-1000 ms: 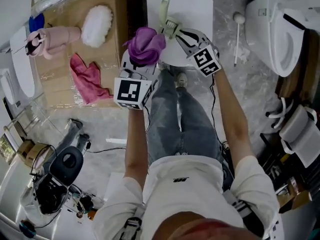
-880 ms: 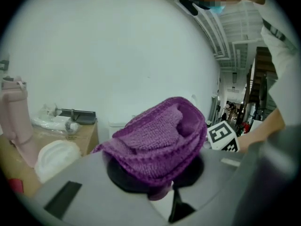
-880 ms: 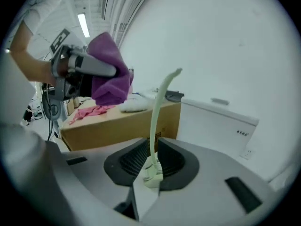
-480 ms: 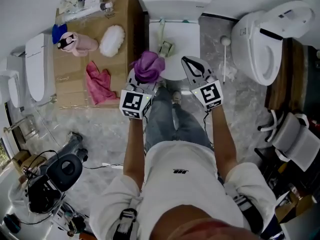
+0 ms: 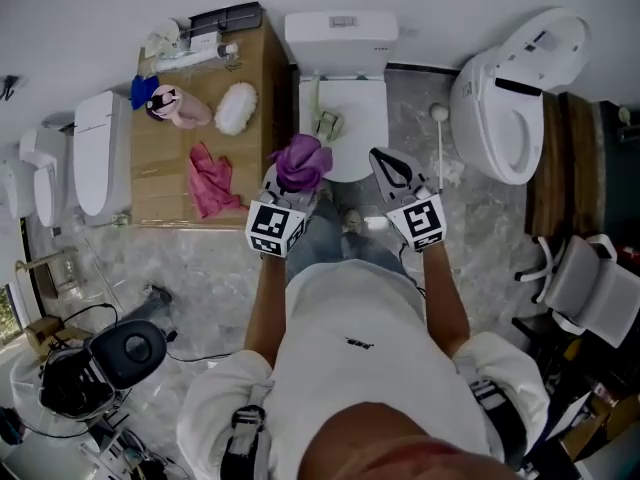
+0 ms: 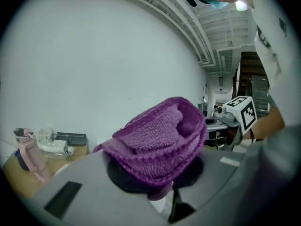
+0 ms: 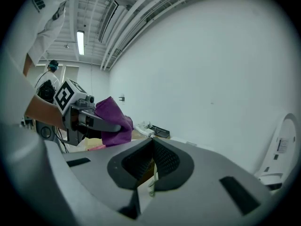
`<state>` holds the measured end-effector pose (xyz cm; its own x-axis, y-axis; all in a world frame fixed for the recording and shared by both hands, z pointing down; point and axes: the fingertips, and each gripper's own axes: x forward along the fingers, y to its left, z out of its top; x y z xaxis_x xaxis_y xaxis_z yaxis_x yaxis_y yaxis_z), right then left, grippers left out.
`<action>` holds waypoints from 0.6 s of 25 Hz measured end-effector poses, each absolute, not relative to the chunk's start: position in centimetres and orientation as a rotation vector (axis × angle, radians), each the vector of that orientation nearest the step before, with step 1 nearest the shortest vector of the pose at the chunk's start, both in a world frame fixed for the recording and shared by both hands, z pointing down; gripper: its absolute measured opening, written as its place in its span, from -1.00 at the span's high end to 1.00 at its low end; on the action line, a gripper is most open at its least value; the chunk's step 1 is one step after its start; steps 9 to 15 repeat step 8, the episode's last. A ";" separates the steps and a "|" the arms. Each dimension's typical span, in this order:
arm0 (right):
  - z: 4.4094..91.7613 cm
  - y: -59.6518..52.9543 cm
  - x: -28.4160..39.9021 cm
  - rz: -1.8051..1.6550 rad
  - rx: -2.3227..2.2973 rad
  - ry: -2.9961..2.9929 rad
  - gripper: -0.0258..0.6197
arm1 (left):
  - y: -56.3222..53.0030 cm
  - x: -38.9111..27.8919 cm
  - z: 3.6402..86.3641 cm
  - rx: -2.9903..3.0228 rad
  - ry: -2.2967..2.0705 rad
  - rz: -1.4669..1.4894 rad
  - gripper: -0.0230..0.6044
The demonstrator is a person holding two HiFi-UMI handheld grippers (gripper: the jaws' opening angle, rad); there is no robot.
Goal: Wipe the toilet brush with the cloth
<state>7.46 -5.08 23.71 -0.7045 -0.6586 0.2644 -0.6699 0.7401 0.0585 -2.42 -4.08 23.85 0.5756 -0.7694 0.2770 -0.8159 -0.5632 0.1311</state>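
Note:
A purple cloth [image 5: 301, 160] is bunched in my left gripper [image 5: 296, 176], which is shut on it. In the left gripper view the cloth [image 6: 160, 136] bulges over the closed jaws of that gripper [image 6: 162, 185]. The pale green toilet brush [image 5: 323, 115] lies on the closed lid of the white toilet [image 5: 366, 108], beyond both grippers and apart from them. My right gripper [image 5: 386, 163] hovers to the right of the cloth, shut and empty. In the right gripper view its pads [image 7: 164, 160] meet, and the left gripper [image 7: 83, 115] with the cloth [image 7: 113, 119] shows at the left.
A cardboard-topped stand [image 5: 255, 138] at the left holds a pink rag [image 5: 210, 183], a white fluffy pad [image 5: 236, 108] and a pink bottle [image 5: 178, 108]. A second toilet [image 5: 510, 98] stands at the right, with a white brush [image 5: 439, 138] beside it. Camera gear [image 5: 110, 358] lies at the lower left.
Both grippers have drawn back and up from the toilet lid. The right gripper has moved away from the brush, which stays on the lid. The cloth stays in the left gripper.

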 end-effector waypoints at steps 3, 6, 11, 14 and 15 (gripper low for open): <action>22.3 -4.3 7.6 0.050 1.027 -2.674 0.93 | -3.5 -2.7 23.0 2.539 -1.329 0.263 0.66; 21.0 -3.6 8.4 0.028 1.020 -2.678 0.93 | -3.0 -2.0 22.2 2.548 -1.333 0.271 0.66; 20.0 -3.1 9.2 0.009 1.024 -2.686 0.93 | -2.7 -1.5 21.6 2.562 -1.338 0.276 0.66; 20.0 -3.1 9.2 0.009 1.024 -2.686 0.93 | -2.7 -1.5 21.6 2.562 -1.338 0.276 0.66; 20.0 -3.1 9.2 0.009 1.024 -2.686 0.93 | -2.7 -1.5 21.6 2.562 -1.338 0.276 0.66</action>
